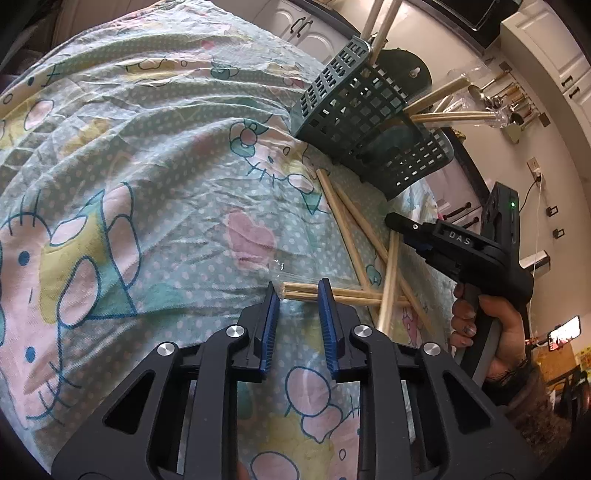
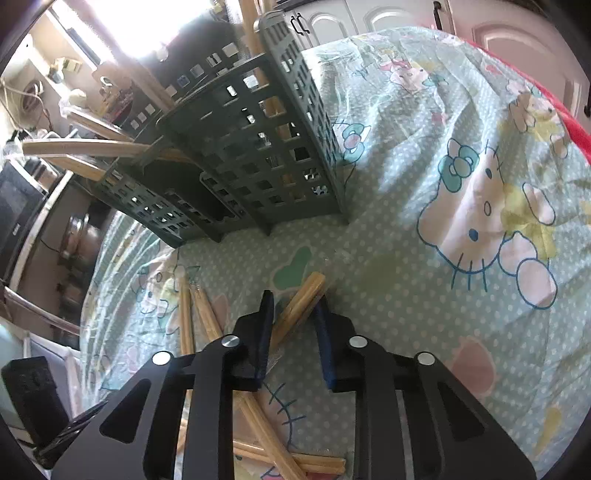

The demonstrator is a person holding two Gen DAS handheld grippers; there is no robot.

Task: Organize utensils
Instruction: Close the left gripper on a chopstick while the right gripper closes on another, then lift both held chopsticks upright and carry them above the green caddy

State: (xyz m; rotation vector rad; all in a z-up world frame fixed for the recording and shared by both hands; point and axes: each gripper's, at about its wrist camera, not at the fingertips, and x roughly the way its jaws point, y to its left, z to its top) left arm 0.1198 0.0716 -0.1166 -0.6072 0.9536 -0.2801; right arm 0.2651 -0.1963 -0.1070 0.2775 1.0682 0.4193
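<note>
Chopsticks point(image 1: 360, 240) lie crisscrossed on the cartoon-print cloth point(image 1: 155, 177) covering the surface, just in front of the dark green basket point(image 2: 258, 147), which already has several sticks poking out of it. My left gripper point(image 1: 297, 291) is spread apart over two stick ends. My right gripper point(image 2: 293, 306) is also apart, straddling one pair point(image 2: 301, 301).

Cartoon-cat tablecloth point(image 1: 155, 155) wrinkled; white cabinets point(image 1: 306, 26) behind; wall outlet point(image 1: 534, 170), possibly charger plugged.
</note>
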